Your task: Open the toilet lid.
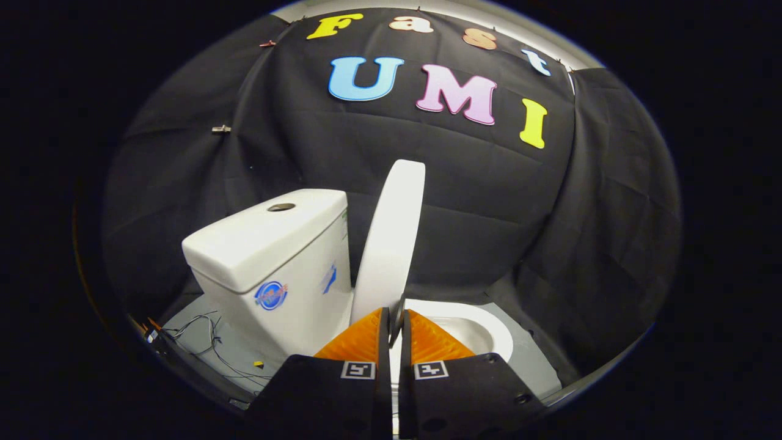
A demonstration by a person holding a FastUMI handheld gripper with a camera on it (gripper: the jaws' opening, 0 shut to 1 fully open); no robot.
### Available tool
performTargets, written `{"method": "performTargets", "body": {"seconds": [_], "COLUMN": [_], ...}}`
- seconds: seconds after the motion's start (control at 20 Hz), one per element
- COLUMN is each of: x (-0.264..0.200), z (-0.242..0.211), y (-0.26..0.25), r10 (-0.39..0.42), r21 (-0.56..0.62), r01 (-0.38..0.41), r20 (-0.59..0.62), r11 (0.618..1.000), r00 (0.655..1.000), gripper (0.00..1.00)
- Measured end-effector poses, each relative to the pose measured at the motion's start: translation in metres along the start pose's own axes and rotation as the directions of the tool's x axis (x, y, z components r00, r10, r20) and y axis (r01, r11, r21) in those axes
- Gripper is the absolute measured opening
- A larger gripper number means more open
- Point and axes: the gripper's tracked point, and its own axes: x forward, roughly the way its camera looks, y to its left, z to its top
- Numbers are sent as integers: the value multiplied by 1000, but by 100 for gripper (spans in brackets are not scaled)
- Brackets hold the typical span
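The toilet lid (391, 238) is seen raised almost upright and edge-on, a smooth white, glossy oval slab rising from the rear of the bowl and leaning slightly toward the cistern. Its lower edge is pinched between the two fingers of the gripper (395, 324), whose ribbed, wedge-shaped pads (360, 339) are pressed against either face of the lid with only a thin gap between them, so the claw is closed on the lid. The hinge end of the lid is hidden behind the fingers, and the lid's broad faces can barely be made out from this angle. Just to the right of the lid, the white seat ring and bowl (482, 327) are partly visible, the near portion being cut off by the gripper body, on which two small square black-and-white markers are fixed. To the left of the lid stands the cistern (269, 250), a boxy white ceramic tank with rounded corners, a round dark flush button (281, 207) set in its top and a round blue sticker (271, 295) on its front; the sticker's print is too small to be read. Beyond the cistern's base, thin loose wires (208, 336) are spread over the grey floor (525, 354). Behind the lid, creased black cloth (489, 201) is hung as the wall.
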Motion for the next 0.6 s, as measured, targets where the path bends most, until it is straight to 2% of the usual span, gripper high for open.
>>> {"method": "performTargets", "body": {"seconds": [0.2, 0.6], "x": [3, 5], "z": [-1, -1], "y": [30, 58], "r10": [26, 56], "r21": [-70, -93], "r01": [-24, -54], "r20": [18, 18], "r11": [997, 994], "r00": [1000, 998], "gripper": [9, 9]}}
